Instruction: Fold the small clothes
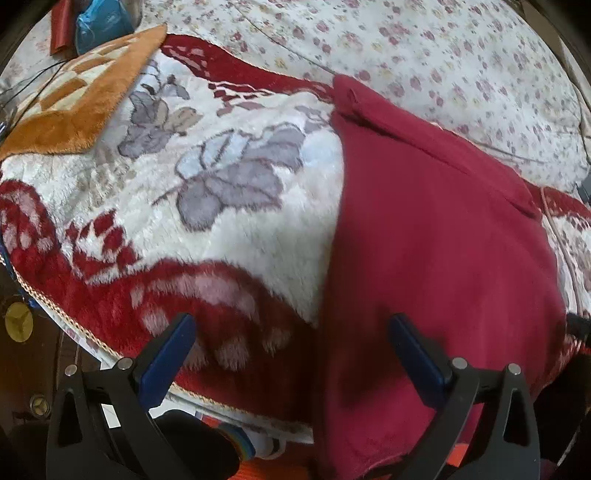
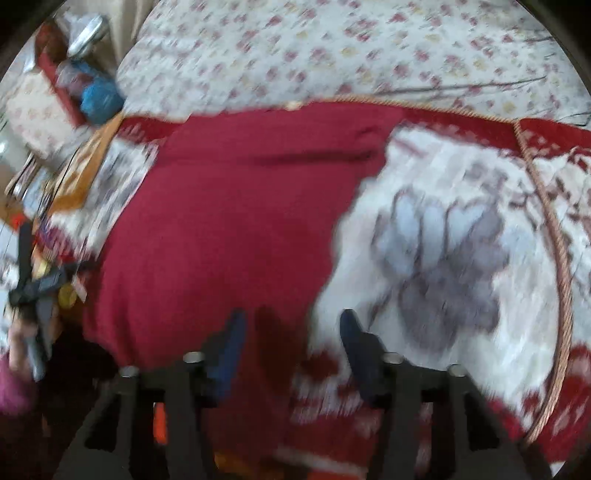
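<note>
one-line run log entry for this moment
dark red knit garment flat on plush floral blanket | left hand-held gripper open | right hand-held gripper open | nothing gripped

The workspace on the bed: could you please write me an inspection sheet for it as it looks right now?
Surface: plush red and white floral blanket over a flowered bedsheet.
Job's things: dark red garment lying spread on the blanket, near edge hanging over the bed edge.
Clutter: orange checked mat, blue bundle at the far corner.
Grippers: left gripper open, empty, over the garment's edge; right gripper open, nothing clamped, view blurred.
Cables: thin dark wire near the mat.
Surroundings: dark floor below the bed edge.
</note>
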A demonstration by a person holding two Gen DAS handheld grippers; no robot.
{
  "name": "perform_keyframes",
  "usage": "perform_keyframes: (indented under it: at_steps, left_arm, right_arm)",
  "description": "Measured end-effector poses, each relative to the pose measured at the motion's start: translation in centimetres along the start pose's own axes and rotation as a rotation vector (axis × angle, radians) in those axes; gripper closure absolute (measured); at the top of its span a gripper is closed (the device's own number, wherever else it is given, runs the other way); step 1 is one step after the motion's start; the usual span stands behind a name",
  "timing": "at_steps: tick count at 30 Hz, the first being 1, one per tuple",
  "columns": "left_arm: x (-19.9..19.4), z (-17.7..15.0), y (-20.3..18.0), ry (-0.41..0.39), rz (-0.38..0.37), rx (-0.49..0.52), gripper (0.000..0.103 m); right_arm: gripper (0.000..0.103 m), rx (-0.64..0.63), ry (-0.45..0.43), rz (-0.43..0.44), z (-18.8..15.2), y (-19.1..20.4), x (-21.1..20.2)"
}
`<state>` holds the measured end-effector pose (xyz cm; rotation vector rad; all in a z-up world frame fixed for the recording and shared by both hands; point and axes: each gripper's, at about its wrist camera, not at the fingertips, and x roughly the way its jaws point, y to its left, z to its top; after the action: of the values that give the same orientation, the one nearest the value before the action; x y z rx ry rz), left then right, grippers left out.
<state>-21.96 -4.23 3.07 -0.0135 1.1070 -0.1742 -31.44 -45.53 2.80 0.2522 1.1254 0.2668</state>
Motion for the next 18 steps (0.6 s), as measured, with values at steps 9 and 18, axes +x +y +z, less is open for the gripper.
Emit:
perform_keyframes:
  at_steps: [9, 18]
  left_arm:
    - [-0.1, -2.0, 0.6, 0.051, -0.052, 0.009, 0.000]
    - [0.2, -4.0, 0.0, 0.093, -0.103, 0.062, 0.000]
  right_arm:
    - [0.095, -0.041, 0.011, 0.059, -5.3, 1.7, 1.5]
    - [0.085, 0.045, 0.031, 0.152, -5.6, -0.9, 0.5]
